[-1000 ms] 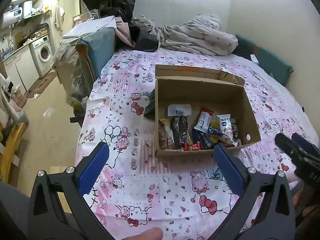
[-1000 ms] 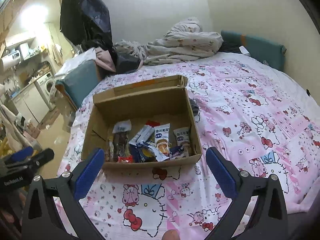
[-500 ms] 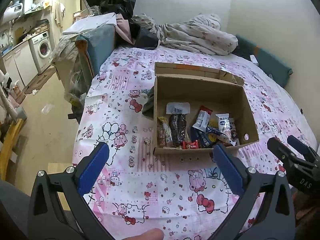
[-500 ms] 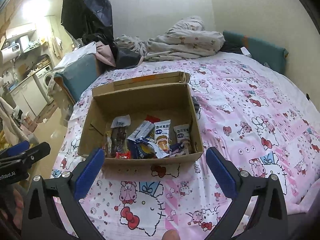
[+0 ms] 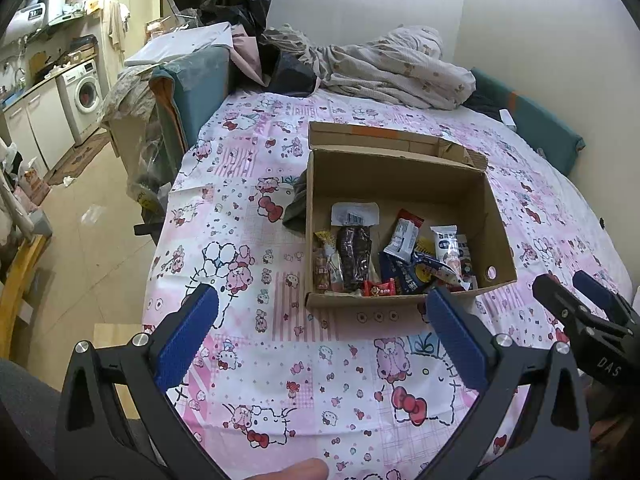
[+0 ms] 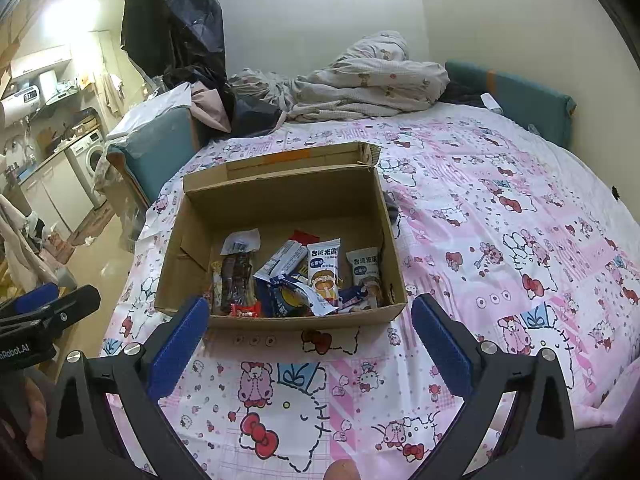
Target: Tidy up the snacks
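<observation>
An open cardboard box [image 5: 400, 176] [image 6: 280, 196] sits on a bed with a pink cartoon-print sheet. Several snack packets lie in its near half: a dark brown pack [image 5: 354, 256] [image 6: 236, 276], white and blue packets [image 5: 448, 246] [image 6: 324, 270], a small red packet [image 5: 380, 288] [image 6: 246, 311]. My left gripper [image 5: 320, 332] is open and empty, above the sheet in front of the box. My right gripper [image 6: 308, 336] is open and empty, also in front of the box. Each gripper shows at the edge of the other's view.
A dark cloth [image 5: 296, 204] lies against the box's left side. A heap of bedding [image 5: 392, 68] and dark clothes lies at the bed's far end. A teal headboard [image 6: 516, 96] runs along the right wall. A floor, a washing machine [image 5: 86, 92] and cabinets lie to the left.
Both grippers have drawn back a little from the box and risen slightly; the box looks a bit smaller and farther. Both stay open and empty.
</observation>
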A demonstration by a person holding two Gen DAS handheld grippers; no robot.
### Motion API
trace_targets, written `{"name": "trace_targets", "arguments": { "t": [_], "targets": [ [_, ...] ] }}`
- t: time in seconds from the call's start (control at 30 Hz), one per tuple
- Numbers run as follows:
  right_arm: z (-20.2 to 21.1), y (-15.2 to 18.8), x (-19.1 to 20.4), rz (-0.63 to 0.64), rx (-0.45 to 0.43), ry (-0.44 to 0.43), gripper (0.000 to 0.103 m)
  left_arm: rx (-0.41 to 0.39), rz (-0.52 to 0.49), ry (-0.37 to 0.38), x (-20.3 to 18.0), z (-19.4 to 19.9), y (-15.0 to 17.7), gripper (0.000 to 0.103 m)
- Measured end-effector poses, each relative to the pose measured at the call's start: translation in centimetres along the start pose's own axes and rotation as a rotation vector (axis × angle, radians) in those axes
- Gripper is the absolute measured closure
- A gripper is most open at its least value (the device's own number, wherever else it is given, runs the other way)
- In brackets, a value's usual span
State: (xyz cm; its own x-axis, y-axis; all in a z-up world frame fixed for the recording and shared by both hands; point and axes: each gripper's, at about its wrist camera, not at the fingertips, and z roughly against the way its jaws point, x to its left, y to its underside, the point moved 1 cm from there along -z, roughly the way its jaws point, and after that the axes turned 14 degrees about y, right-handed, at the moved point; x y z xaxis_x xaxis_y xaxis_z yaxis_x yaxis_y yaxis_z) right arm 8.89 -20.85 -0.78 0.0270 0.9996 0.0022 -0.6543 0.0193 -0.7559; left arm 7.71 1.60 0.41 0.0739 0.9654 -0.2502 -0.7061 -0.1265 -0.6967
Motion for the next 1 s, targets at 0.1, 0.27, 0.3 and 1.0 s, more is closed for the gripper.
{"name": "trace_targets", "arguments": {
  "t": [0.1,0.27,0.3,1.0],
  "targets": [
    [-0.24,0.06,-0.05,0.001,0.006,0.003,0.0,0.0,0.001,-0.001,0.01,-0.01,0.01,0.0],
    [-0.4,0.07,-0.19,-0.003,0.009,0.004,0.0,0.001,0.003,-0.002,0.05,-0.02,0.04,0.0],
    [-0.44,0.08,-0.24,-0.003,0.011,0.004,0.0,0.001,0.003,-0.002,0.05,-0.02,0.04,0.0],
    [-0.7,0.43,-0.14,0.007,0.02,0.013,0.0,0.008,0.017,-0.012,0.54,-0.27,0.15,0.0]
  ]
}}
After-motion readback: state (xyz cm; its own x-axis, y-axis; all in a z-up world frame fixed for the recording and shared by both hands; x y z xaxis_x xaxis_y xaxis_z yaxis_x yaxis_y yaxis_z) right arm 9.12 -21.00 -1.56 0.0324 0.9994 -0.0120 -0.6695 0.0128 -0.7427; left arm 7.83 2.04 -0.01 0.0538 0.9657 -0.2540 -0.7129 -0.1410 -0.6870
